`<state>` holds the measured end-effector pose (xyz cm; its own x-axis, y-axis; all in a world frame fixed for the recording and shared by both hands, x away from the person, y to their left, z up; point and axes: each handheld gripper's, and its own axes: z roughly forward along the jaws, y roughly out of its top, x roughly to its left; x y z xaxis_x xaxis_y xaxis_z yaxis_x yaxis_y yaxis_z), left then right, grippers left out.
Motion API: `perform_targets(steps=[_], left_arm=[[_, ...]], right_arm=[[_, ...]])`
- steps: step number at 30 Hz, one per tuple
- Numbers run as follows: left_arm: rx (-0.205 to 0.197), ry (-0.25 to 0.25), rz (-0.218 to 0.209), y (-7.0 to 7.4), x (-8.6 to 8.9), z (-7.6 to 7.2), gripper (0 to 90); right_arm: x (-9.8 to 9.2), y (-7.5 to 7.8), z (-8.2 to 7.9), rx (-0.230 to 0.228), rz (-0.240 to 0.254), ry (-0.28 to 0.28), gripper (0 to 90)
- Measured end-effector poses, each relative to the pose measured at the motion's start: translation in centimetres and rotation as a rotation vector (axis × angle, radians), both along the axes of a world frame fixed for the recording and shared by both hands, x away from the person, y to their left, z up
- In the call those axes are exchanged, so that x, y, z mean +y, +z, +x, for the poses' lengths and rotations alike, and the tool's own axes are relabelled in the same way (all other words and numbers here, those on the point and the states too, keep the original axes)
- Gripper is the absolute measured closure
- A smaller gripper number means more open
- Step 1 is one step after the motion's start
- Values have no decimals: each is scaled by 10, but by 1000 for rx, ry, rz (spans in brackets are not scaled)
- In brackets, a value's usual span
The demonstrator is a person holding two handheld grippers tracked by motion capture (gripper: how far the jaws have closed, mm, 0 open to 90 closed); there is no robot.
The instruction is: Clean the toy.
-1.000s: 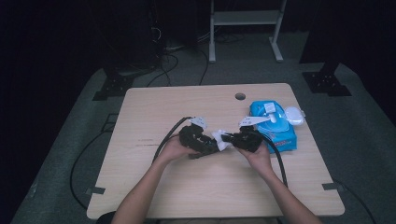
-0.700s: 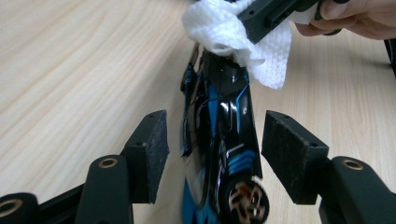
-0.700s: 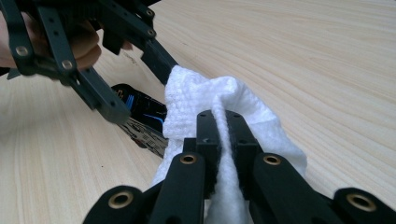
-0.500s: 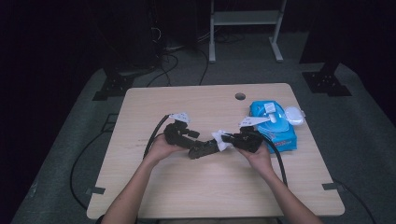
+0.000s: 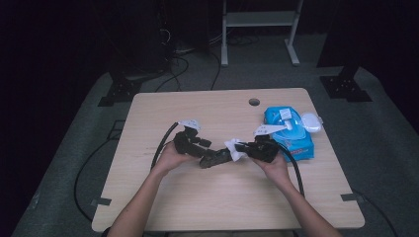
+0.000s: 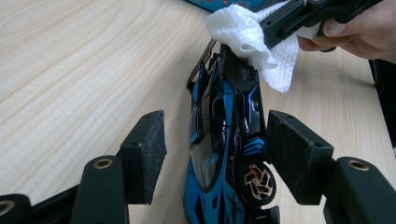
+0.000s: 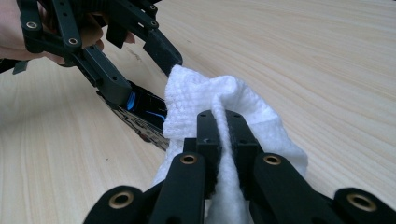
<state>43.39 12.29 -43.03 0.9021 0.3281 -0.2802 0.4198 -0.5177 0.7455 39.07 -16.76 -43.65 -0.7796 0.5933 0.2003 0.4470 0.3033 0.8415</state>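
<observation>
We see the toy car (image 6: 224,140) lying on the table (image 5: 163,207), lengthwise between our left claw's (image 6: 215,154) just-opening jaws, its far end meeting the wipe (image 7: 205,107) pinched tight in our right claw (image 7: 222,135)

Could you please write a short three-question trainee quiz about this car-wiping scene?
1. True or false: the right tongs are shut on the wipe.
2. What lies between the left tongs' open jaws? A) a spoon B) the toy car C) a cup
3. Beside which hand does the blue pack lie?

Key: 1 true. 2 B; the jaws have just been opening, pads off the car. 3 The right hand.
</observation>
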Motion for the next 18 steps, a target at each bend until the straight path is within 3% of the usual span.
perform_targets(steps=[8, 13, 18], left_arm=[[5, -35, 3, -3, -6, -8, 375], [-30, -60, 30, -3, -10, -15, 375], [-27, -69, 44, -4, -15, -19, 366]], right_arm=[[-2, 1, -11, -14, -29, 21, 848], [-2, 2, -19, -32, -70, 34, 848], [-5, -1, -25, -32, -66, 38, 848]])
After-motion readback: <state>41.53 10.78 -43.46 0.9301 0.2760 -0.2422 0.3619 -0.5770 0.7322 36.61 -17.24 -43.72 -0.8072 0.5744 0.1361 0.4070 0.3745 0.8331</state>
